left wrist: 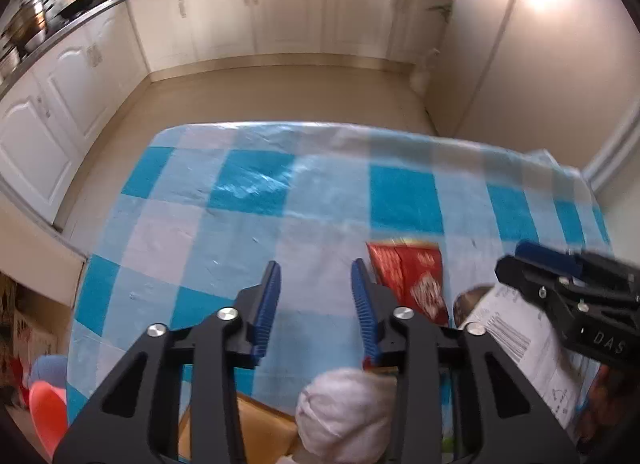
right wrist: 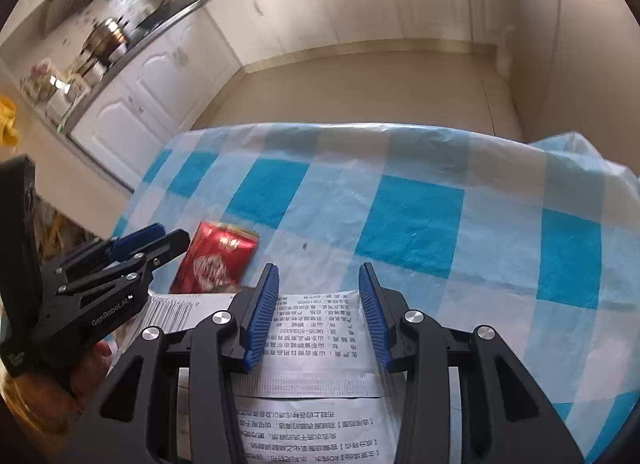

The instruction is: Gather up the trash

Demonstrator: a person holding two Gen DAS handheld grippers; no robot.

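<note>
two pieces of trash lie on the blue checked tablecloth point(right wrist: 408, 216) — a red wrapper point(right wrist: 216, 260) and, just beside it, a white printed packet point(right wrist: 316, 328). the right gripper point(right wrist: 319, 316) hangs over the packet, fingers spread; the left gripper point(left wrist: 316, 304), also spread, holds nothing — a white crumpled wad point(left wrist: 344, 412) sits below it.

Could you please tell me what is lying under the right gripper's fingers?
A white printed packet lies on the checked tablecloth beneath the open right gripper. Whatever lies under the packet is hidden.

Red snack wrapper point(right wrist: 216, 260) lying flat ahead-left of the right jaws, white printed packet point(right wrist: 316, 328) flat beneath them, crumpled white tissue ball point(left wrist: 346, 412) under the left jaws.
</note>
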